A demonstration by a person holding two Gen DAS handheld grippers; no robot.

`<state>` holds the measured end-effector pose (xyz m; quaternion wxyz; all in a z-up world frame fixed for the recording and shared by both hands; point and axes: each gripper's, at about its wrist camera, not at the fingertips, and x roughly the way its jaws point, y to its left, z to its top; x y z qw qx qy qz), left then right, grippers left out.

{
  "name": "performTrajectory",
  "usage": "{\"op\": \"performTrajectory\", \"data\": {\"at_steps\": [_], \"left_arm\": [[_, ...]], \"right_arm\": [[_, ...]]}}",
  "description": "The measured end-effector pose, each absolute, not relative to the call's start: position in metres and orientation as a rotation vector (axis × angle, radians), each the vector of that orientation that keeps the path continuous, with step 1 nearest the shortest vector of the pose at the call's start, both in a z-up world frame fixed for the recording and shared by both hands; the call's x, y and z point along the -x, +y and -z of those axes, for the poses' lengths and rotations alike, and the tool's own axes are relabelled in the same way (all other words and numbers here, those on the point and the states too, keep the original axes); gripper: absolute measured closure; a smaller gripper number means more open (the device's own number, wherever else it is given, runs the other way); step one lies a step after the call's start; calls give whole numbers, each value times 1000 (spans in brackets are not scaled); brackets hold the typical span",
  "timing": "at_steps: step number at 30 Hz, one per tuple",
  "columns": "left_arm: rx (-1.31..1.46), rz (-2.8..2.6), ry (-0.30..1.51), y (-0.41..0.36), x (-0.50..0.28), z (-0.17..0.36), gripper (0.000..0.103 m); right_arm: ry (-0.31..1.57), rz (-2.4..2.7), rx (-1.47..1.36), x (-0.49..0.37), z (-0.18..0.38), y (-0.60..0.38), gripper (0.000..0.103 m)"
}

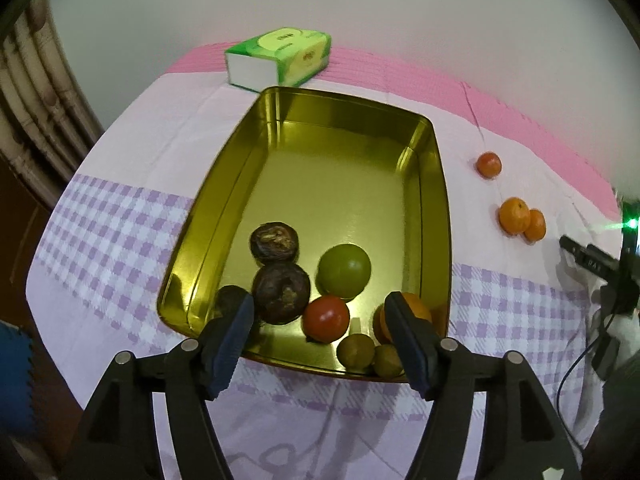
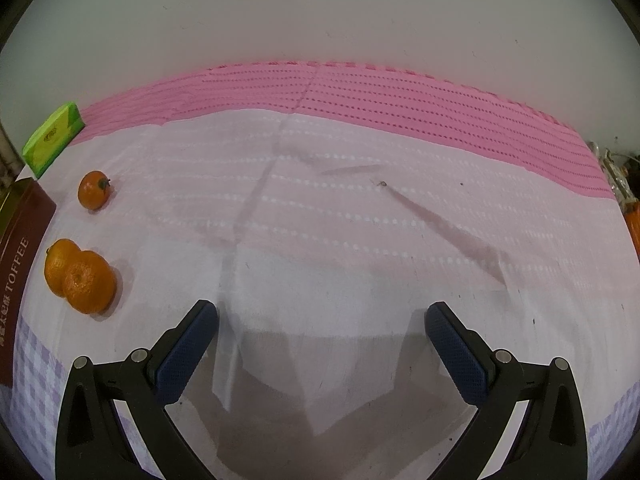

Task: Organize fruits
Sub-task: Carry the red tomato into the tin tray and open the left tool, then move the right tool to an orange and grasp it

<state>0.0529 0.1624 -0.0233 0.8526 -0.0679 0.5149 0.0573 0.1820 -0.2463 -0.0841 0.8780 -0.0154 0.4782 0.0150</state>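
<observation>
A gold tin tray (image 1: 434, 184) holds several fruits at its near end: two dark brown ones (image 1: 282, 294), a green one (image 1: 344, 270), a red tomato (image 1: 326, 318), an orange (image 1: 418, 308) and two small olive-brown ones (image 1: 355, 352). My left gripper (image 1: 320, 304) hangs open just above them, and its pads touch nothing. Its left finger partly hides a third dark fruit (image 1: 226, 300). On the cloth to the tray's right lie a small reddish orange (image 1: 489, 165) (image 2: 93, 190) and two touching oranges (image 1: 514, 216) (image 2: 89, 282). My right gripper (image 2: 322, 310) stands open over bare cloth, right of those oranges.
A green tissue pack (image 1: 280, 60) (image 2: 52, 140) lies behind the tray. The tray's brown outer wall (image 2: 24, 232) reads TOFFEE. Pink and lilac checked cloth (image 2: 360, 220) covers the table up to a grey wall. Black gear with a green light (image 1: 630, 224) and cables sits at the right edge.
</observation>
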Motion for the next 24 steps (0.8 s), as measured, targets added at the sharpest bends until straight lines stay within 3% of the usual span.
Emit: {"op": "performTrajectory", "data": {"at_steps": [13,21,24], "left_arm": [[123,-195,1042,179,-46,13,38],[121,-201,1058,187,-42,13,24],[138,-218,1064,193,-40,13,21]], "right_arm": [[876,-277,122,-151,42,-188,0],[908,-383,167,-155,48,-144,1],[936,-391,175,-159,55,-137,11]]}}
